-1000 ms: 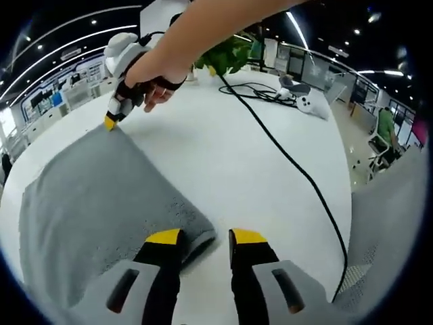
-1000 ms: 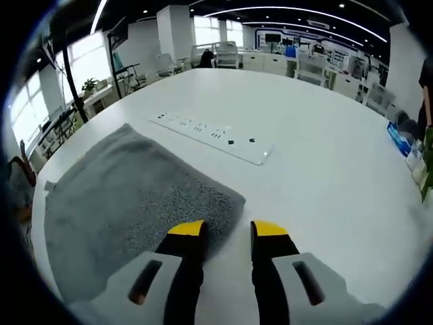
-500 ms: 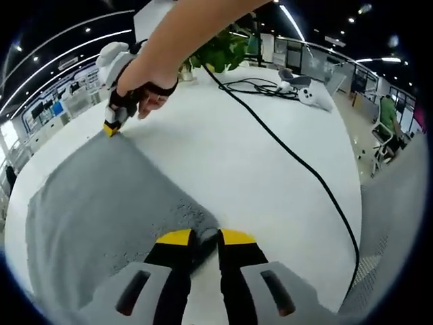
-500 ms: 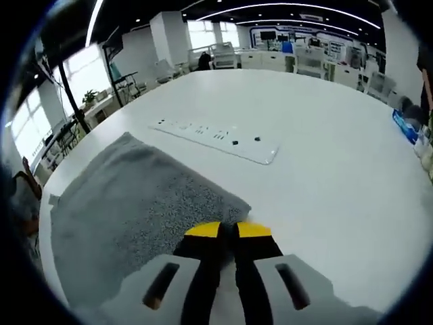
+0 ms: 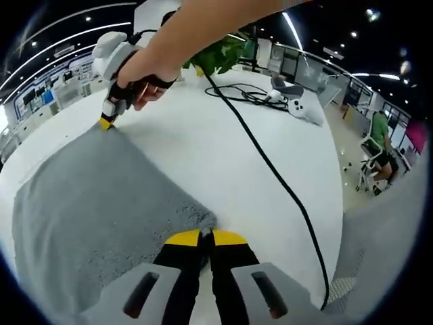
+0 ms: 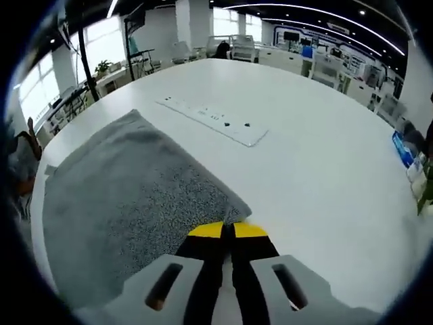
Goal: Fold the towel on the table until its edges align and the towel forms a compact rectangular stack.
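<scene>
A grey towel (image 5: 95, 196) lies flat on the white table (image 5: 223, 149). My left gripper (image 5: 206, 235) is shut on the towel's near corner, its yellow tips pressed together over the cloth. In the left gripper view a hand holds my right gripper (image 5: 106, 122) at the towel's far corner. In the right gripper view the towel (image 6: 128, 183) spreads to the left, and my right gripper (image 6: 228, 229) is shut on its corner. The pinched edge itself is hidden between the tips.
A black cable (image 5: 270, 176) runs across the table to the right of the towel. Beyond it lie a white controller (image 5: 301, 105) and a green plant (image 5: 220, 55). A white power strip (image 6: 213, 120) lies past the towel's far edge. A blue item (image 6: 404, 149) sits at the right.
Both grippers stood open at the towel's corners a second ago. Each has since shut on its corner.
</scene>
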A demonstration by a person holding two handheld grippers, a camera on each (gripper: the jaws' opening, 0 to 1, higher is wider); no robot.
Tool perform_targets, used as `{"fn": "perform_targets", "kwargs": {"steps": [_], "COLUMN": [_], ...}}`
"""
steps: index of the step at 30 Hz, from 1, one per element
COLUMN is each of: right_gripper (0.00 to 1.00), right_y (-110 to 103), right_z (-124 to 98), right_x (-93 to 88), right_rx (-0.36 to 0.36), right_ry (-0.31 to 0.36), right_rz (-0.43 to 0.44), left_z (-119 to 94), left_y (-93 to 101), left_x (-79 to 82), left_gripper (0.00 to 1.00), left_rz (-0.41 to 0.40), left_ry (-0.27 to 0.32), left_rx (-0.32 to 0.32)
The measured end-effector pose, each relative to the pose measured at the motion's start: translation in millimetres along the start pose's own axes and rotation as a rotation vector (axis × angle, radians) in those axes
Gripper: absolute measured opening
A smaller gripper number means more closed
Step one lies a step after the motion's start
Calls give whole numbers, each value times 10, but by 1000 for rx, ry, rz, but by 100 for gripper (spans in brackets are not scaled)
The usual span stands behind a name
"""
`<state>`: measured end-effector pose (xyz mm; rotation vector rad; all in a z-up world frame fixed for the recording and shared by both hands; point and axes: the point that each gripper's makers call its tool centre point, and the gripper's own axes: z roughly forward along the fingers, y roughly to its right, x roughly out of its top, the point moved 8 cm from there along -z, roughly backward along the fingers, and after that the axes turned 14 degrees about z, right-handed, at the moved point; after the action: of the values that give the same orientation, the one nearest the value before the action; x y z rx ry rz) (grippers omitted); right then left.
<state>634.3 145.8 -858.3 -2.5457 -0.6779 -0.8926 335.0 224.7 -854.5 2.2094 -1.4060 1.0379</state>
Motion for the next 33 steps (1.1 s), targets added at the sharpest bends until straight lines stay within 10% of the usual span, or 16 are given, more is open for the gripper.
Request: {"fn": "perform_targets", "kwargs": {"steps": [33], "right_gripper": [0], "right_y": [1007], "right_z": [-1144], "right_x": [-404], "right_rx": [-100], "right_ry": [87], "right_rz": [115], "left_z": [366], "left_y": [527], "left_x": [1232], "left_gripper": [4], "left_rz": [-45], "left_ry": [206], "left_rx": [-98]}}
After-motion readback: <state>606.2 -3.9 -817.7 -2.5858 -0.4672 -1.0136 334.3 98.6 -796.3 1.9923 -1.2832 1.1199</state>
